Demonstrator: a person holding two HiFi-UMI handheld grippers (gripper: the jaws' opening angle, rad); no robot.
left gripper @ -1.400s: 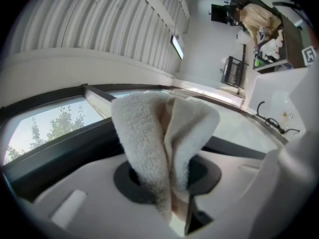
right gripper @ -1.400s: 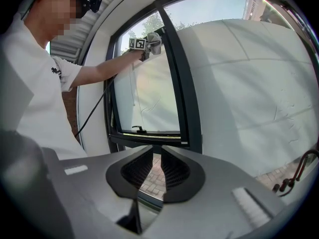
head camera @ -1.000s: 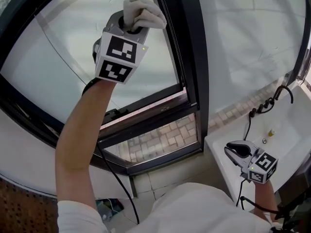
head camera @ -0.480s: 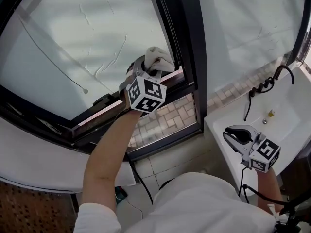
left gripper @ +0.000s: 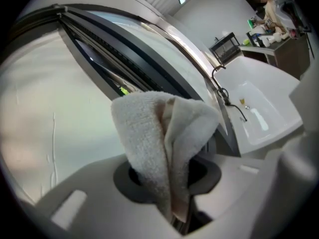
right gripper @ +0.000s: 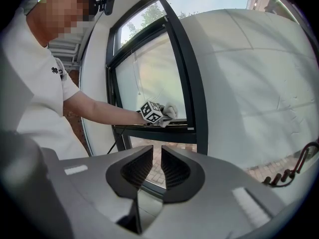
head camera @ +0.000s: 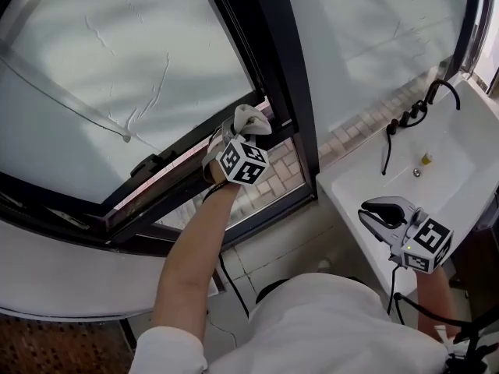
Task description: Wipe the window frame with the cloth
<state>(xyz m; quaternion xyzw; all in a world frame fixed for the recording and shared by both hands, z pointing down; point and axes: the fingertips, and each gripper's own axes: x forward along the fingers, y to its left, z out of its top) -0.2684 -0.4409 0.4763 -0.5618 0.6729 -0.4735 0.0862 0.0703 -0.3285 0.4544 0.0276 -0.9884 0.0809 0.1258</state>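
While I hold the left gripper (head camera: 236, 135) up at the window frame (head camera: 173, 179), its jaws are clenched on a folded white cloth (head camera: 249, 119), which sticks out past the fingertips toward the corner where the frame's horizontal rail meets the dark upright post. That corner is what my next move turns on. The rail's long axis runs from there down and to the left in the head view, so I judge the stroke should drag the cloth along that line, with the bunched end pressed onto the rail's top face. The right gripper (head camera: 376, 215) is well apart from the frame, low over the near edge of the white sink (head camera: 460, 170), its jaws closed on nothing, so the left hand is the only one placed to wipe. Looking from the side, the right gripper view gives me what the head view cannot: the cloth appears to rest on top of the rail, just beside the post. From the left gripper view I get the pinch itself, terry folds rising from between the jaws, and the frame's dark channels beyond, though contact with the rail is hidden behind the cloth.
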